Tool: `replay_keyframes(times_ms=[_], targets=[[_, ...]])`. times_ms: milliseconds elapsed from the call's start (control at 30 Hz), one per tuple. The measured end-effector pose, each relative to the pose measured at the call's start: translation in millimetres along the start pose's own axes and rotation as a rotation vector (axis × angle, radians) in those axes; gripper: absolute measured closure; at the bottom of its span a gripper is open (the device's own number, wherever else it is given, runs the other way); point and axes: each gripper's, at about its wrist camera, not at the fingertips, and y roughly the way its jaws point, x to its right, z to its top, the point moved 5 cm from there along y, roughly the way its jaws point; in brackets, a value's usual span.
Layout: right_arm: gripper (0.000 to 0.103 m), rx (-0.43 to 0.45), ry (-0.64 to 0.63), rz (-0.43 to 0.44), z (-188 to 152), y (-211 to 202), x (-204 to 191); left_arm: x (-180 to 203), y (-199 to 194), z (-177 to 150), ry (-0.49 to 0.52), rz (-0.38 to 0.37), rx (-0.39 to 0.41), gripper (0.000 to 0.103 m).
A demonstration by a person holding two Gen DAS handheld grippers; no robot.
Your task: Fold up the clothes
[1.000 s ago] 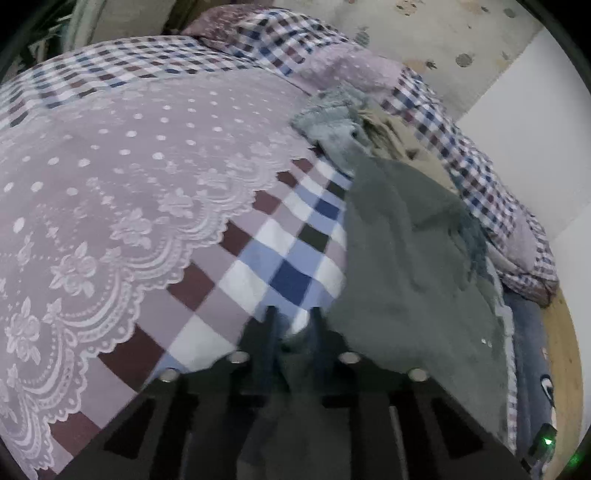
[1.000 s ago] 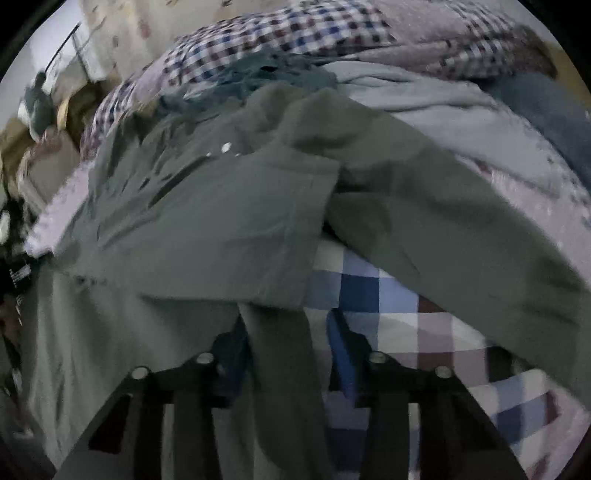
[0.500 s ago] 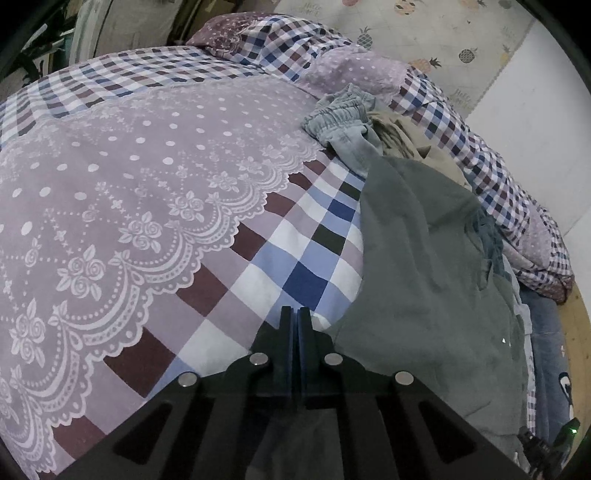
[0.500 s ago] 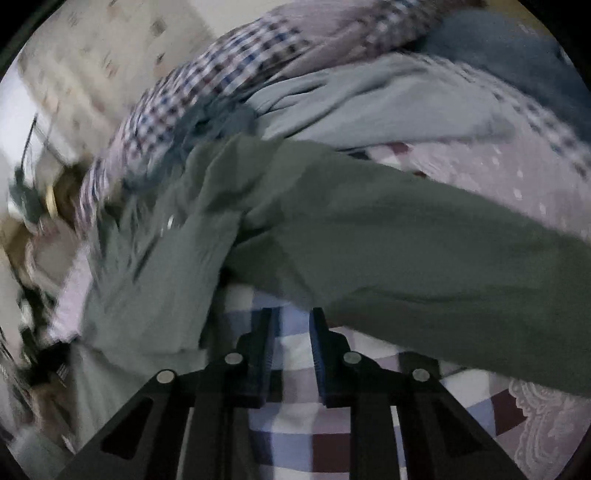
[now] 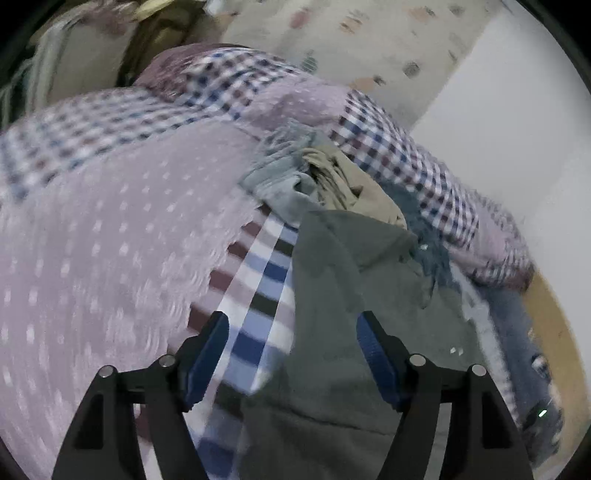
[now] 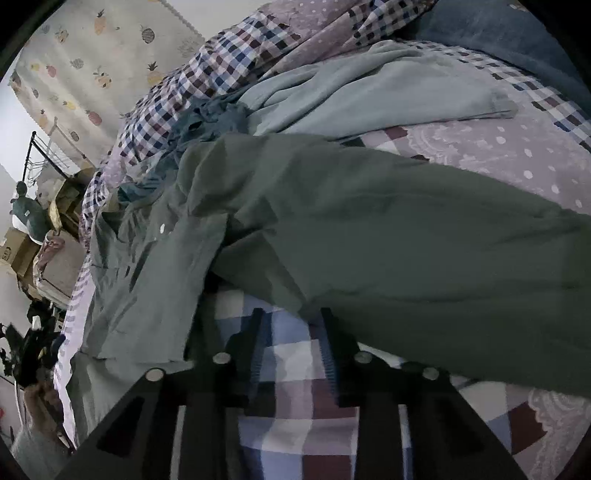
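A home bedroom is shown. Most of both views is taken up by a bed (image 5: 110, 240) spread with a lilac dotted cover edged in lace and a checked quilt of blue, maroon and white. Loose clothes are heaped along its far side: a grey-green garment (image 6: 369, 229), a pale blue one (image 6: 369, 92), a tan one (image 5: 343, 184) and blue denim (image 6: 517, 33). Behind the bed, a pale wall covering printed with pineapples and other fruit (image 6: 92, 55) is seen beside a plain white wall (image 5: 498, 129). In the right wrist view, cardboard boxes (image 6: 18, 247) and household clutter are stacked at the left edge, beside a dark metal rack (image 6: 37, 151).
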Motion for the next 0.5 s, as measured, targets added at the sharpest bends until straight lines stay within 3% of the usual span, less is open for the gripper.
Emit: replay_keyframes(times_ms=[333,433,500], targets=[[0.066,-0.003,-0.015,-0.006,-3,4,-3,40,90,57,0.213,0.083,-0.108,0.028],[0.066,-0.003,-0.016,-0.004,-3,5,-3,44,117,70,0.212,0.108,-0.117,0.038],[0.066,-0.002,-0.014,0.0,-3,5,-2,43,132,76,0.205,0.134,-0.128,0.052]])
